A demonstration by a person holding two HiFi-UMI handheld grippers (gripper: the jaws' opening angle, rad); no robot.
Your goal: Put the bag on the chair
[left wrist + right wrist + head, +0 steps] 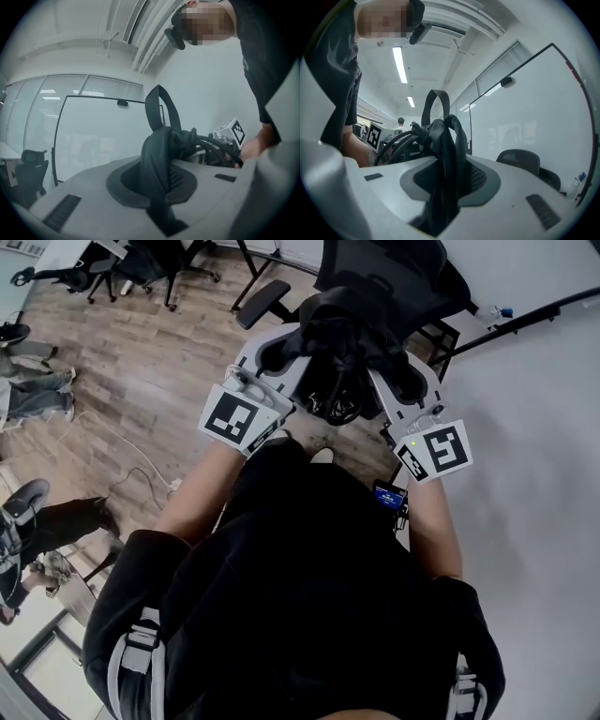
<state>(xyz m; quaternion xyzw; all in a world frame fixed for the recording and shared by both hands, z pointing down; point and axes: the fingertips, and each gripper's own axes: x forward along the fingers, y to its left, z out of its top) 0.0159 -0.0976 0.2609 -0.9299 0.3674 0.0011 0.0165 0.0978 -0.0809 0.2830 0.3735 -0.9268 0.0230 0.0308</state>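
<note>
The black bag [339, 351] hangs between my two grippers, in front of the black mesh office chair [389, 273] at the top of the head view. My left gripper [281, 351] is shut on one of the bag's black straps [157, 159], which runs up between its jaws. On the other side, my right gripper [409, 381] is shut on another fold of strap [447, 154]. Knotted cords of the bag stretch from one gripper towards the other. The bag hides most of the chair's seat.
A white table [534, 446] runs along the right. The wooden floor [159, 381] on the left has a loose cable [131, 474], seated people's legs [28, 381] and more office chairs [141, 263]. A glass whiteboard [93, 136] stands behind.
</note>
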